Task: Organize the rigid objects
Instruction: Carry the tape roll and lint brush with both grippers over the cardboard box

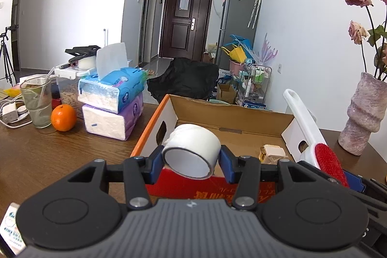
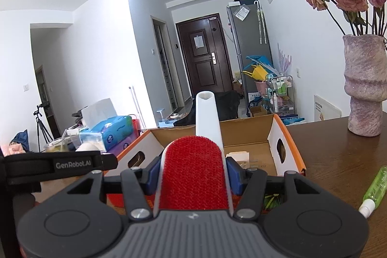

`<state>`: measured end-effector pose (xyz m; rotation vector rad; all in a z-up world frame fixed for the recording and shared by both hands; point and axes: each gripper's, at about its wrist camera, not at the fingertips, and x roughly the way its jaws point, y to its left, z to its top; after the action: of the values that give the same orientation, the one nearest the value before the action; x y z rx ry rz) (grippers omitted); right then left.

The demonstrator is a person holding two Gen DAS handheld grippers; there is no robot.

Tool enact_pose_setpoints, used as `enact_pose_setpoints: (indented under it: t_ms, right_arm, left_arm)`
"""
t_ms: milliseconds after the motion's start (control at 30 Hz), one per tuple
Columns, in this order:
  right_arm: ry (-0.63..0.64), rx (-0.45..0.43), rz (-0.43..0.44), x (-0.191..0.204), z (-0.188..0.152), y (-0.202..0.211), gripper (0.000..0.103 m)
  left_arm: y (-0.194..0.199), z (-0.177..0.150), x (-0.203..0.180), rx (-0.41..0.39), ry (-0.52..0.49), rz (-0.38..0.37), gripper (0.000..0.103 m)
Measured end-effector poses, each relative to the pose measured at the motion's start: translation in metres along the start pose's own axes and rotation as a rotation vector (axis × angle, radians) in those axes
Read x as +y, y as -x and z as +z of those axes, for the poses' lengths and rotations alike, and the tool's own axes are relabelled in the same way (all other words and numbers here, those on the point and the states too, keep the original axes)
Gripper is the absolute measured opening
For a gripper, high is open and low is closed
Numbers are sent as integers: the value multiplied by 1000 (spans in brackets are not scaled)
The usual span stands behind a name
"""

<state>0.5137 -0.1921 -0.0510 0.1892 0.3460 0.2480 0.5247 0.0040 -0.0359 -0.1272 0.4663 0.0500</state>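
Note:
My left gripper [image 1: 191, 165] is shut on a white roll of tape [image 1: 192, 149], held over the near edge of an open cardboard box [image 1: 232, 113] with orange rims. A small cream and gold object [image 1: 272, 154] lies on the box floor. My right gripper [image 2: 193, 172] is shut on a lint brush [image 2: 193, 175] with a red pad and a white handle that points up and away over the same box [image 2: 246, 131]. In the left wrist view the lint brush [image 1: 327, 161] shows at the right, beside the box wall.
On the wooden table [image 1: 48, 151] stand two stacked tissue packs [image 1: 113, 100], an orange [image 1: 63, 117], a glass [image 1: 37, 103] and a charger with cables. A pink vase [image 2: 365, 86] with dried roses stands at the right. A green spray bottle [image 2: 373, 187] lies near the right edge.

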Motion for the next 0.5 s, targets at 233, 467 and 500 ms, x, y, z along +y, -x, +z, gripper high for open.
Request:
enact_pose_setpoints:
  t_ms: [233,467,500]
  right_arm:
    - [4,-3,-3,-4,8,-18,55]
    - [11,2,-4,-9,18,-41,55]
    - [12,4,-4,-10,19,-44,55]
  left_arm:
    - [-22,7,-6,5,-7,2,49]
    - [-43,14,-12,10,-21,6,49]
    - [-46,15,-13,11,-23,7,49]
